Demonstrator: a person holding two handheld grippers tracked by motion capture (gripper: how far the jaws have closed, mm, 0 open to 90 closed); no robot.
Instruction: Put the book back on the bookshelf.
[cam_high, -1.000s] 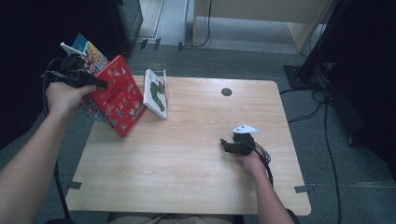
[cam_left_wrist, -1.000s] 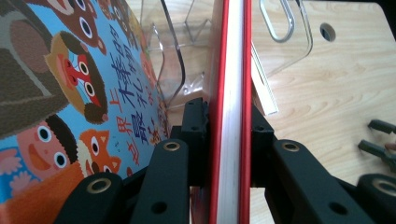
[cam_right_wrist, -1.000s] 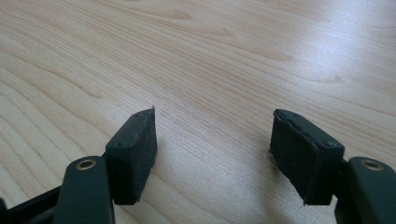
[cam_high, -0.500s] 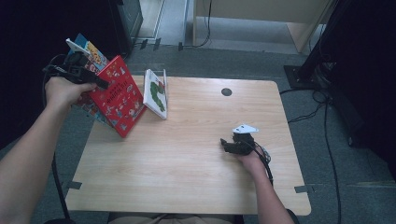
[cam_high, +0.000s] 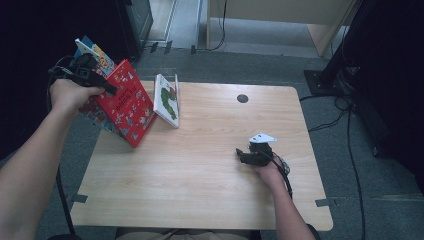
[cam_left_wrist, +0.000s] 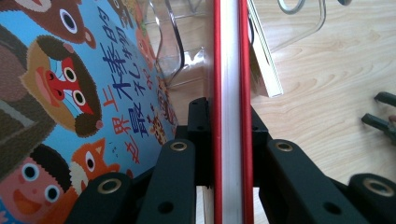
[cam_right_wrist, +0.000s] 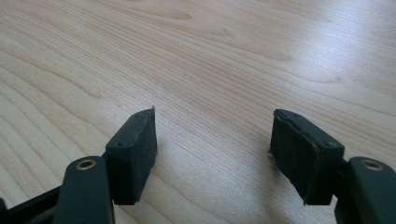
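Note:
A red picture book (cam_high: 125, 107) stands tilted at the table's left edge. My left gripper (cam_high: 107, 90) is clamped on its upper edge. In the left gripper view the pads press both red covers (cam_left_wrist: 229, 93), with the white pages between them. The jaws have just been closing further on this book. A blue animal book (cam_high: 95, 55) leans behind it, its cover (cam_left_wrist: 70, 93) to the left of the jaws. My right gripper (cam_high: 242, 155) rests on the table at the right. Its jaws (cam_right_wrist: 212, 144) stand open over bare wood.
A white book with a green caterpillar (cam_high: 167, 100) stands upright just right of the red one, in a clear acrylic stand (cam_left_wrist: 173, 42). The wooden table (cam_high: 210, 190) has a dark cable hole (cam_high: 242, 98) at the back. Cables and dark furniture surround it on the floor.
The left hand and the red book have barely shifted. The right hand has kept still.

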